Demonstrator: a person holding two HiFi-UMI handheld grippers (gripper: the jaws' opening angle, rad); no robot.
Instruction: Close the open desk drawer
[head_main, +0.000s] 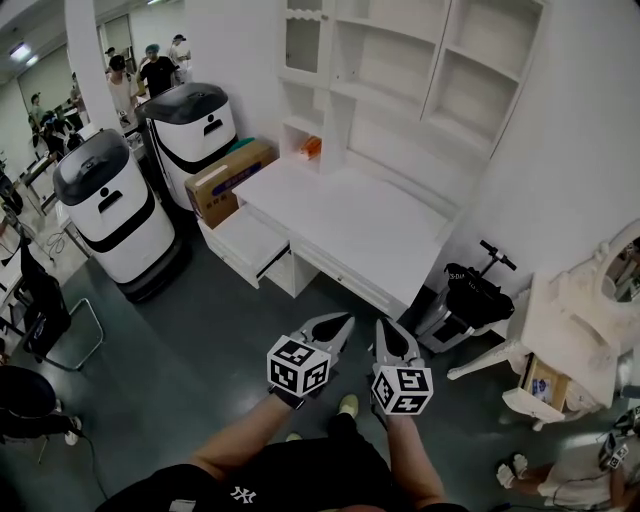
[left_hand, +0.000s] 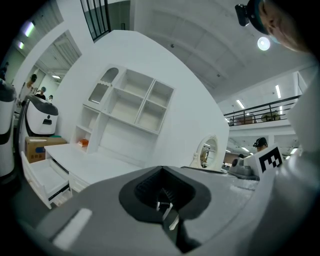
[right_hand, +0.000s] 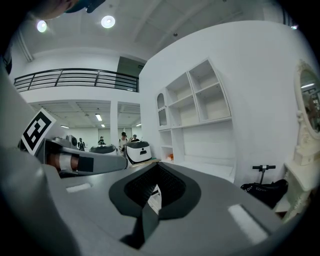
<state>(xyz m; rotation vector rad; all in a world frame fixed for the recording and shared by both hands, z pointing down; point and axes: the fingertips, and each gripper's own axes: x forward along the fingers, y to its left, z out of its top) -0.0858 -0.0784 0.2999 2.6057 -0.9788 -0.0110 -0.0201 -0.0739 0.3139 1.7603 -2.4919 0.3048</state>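
**Drawer open at desk's left end; both grippers held back, shut**

Drawer (head_main: 246, 243) sits pulled out from the left end of a white desk (head_main: 350, 215), low down beneath the bare desk surface. Its front faces the floor space where the person stands, so a push on that front should send it home. A cardboard box (head_main: 228, 178) rests on the floor just behind it, w/ two white machines (head_main: 112, 205) further left.

The person stands well apart from the desk, forearms drawn in toward the body. The left gripper (head_main: 337, 326) and right gripper (head_main: 389, 337) hover side by side over the grey floor, both aimed toward the desk. Fingers (left_hand: 90, 215) of the left are pressed together w/ nothing between them; the right gripper's fingers (right_hand: 240, 210) likewise meet, empty. That closed posture likely suits the job: a blunt tip for pushing, no grasp needed.

Judged from this, the task has not begun. The left gripper is nearer the drawer's side, so prob. the one to reach over.
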